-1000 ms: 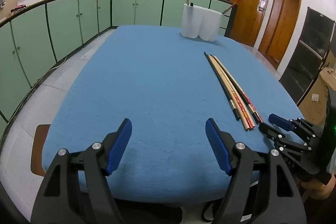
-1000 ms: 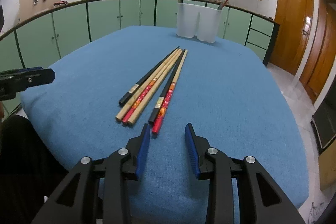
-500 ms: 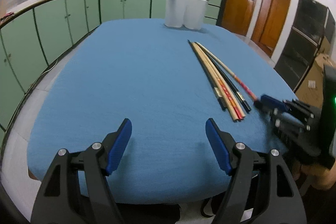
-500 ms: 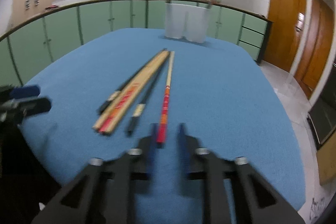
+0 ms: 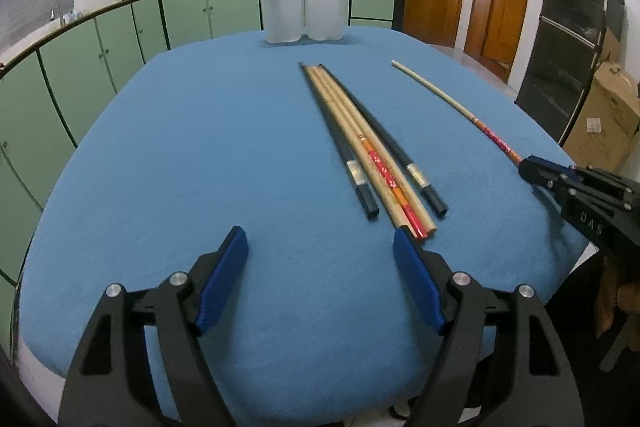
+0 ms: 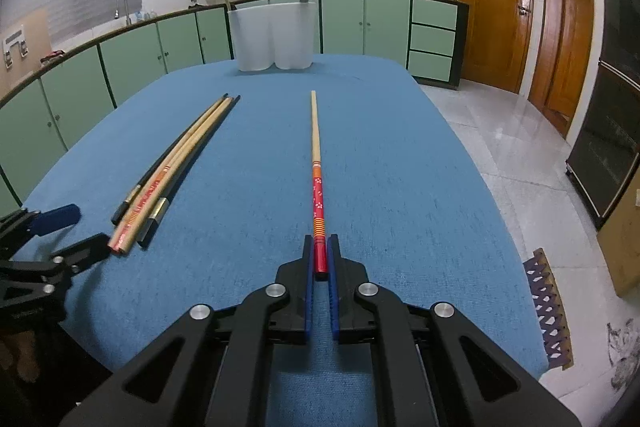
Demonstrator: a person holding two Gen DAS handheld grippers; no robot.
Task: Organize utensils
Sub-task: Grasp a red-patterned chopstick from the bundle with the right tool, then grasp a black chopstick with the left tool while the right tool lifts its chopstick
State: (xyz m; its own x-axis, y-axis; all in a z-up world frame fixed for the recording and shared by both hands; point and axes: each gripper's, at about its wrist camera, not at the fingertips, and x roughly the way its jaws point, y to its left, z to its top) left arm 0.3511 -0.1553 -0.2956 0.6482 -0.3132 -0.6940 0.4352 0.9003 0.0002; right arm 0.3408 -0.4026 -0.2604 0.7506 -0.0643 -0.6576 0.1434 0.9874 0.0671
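My right gripper point(image 6: 320, 263) is shut on the red end of a red-and-wood chopstick point(image 6: 316, 163), held apart from the others and pointing at the white utensil holder point(image 6: 274, 35). It shows in the left wrist view point(image 5: 452, 103) too, with the right gripper point(image 5: 532, 167) at its end. A bundle of several chopsticks point(image 5: 360, 143), black and wooden, lies on the blue table point(image 5: 200, 147). My left gripper point(image 5: 320, 283) is open and empty just short of the bundle's near ends. The holder point(image 5: 304, 9) stands at the far edge with two utensils in it.
Green cabinets point(image 5: 120, 39) curve around the left and back. Wooden doors point(image 6: 496, 3) and a dark appliance point(image 6: 612, 131) stand to the right. A cardboard box point(image 5: 604, 119) sits on the floor by the table's right edge.
My right gripper has shut on the red chopstick and drawn it away to the right of the bundle. My left gripper has moved closer to the bundle, still open.
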